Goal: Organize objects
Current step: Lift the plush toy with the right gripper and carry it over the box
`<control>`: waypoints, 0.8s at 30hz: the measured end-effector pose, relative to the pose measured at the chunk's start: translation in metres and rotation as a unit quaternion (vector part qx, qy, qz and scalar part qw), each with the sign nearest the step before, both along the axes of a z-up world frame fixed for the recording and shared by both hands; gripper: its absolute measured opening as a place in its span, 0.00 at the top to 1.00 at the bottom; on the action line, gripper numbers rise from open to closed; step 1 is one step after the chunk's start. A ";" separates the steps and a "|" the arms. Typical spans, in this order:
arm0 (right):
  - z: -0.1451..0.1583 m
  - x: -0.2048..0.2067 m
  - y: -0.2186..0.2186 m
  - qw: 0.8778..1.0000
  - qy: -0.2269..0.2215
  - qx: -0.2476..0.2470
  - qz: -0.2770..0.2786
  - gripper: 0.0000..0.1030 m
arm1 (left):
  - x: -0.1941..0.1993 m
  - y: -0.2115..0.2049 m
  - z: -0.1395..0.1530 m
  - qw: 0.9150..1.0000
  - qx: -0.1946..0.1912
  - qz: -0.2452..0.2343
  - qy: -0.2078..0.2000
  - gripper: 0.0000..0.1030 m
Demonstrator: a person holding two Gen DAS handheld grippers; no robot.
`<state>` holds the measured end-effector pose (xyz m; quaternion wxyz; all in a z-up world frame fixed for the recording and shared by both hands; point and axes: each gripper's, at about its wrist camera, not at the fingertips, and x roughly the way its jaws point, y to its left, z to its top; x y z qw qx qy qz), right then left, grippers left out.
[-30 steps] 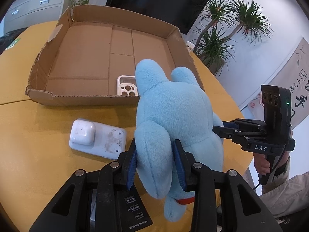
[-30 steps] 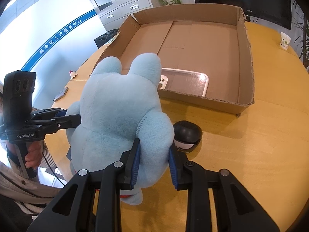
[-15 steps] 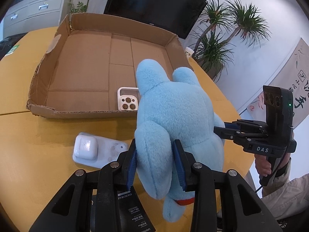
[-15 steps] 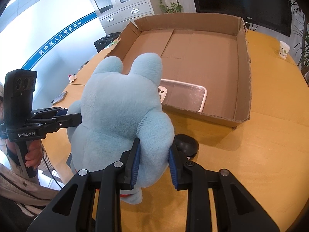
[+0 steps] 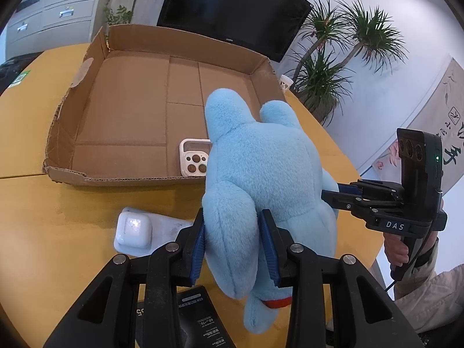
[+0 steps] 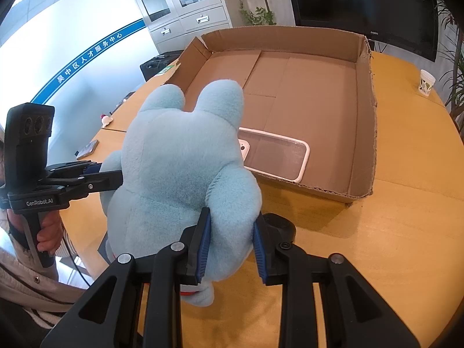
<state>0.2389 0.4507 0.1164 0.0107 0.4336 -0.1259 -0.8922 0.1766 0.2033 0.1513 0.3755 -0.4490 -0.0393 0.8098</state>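
Both handheld tongs clenched on fluffy light-blue plush toy (image 5: 261, 174) — left gripper (image 5: 233, 246) & right gripper (image 6: 230, 249) — near shallow brown cardboard box (image 6: 365, 110) w/ white-rimmed phone case (image 6: 278, 156).

Office meeting room
Round yellow wooden table (image 6: 391, 232), grey metal filing cabinet (image 6: 185, 8), black wall-mounted screen (image 5: 235, 8), potted palm plants (image 5: 342, 58).

Close wrist views, facing cardboard box (image 5: 162, 107)

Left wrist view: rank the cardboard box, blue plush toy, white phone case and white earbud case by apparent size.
1. Shallow brown cardboard box
2. Blue plush toy, enlarged by nearness
3. White earbud case and white phone case, partly hidden: too close to rank
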 end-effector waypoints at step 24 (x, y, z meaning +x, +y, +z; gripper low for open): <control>0.014 -0.019 0.001 1.000 0.006 0.020 0.000 0.76 | -0.022 0.002 0.013 1.000 0.000 0.001 0.014 0.69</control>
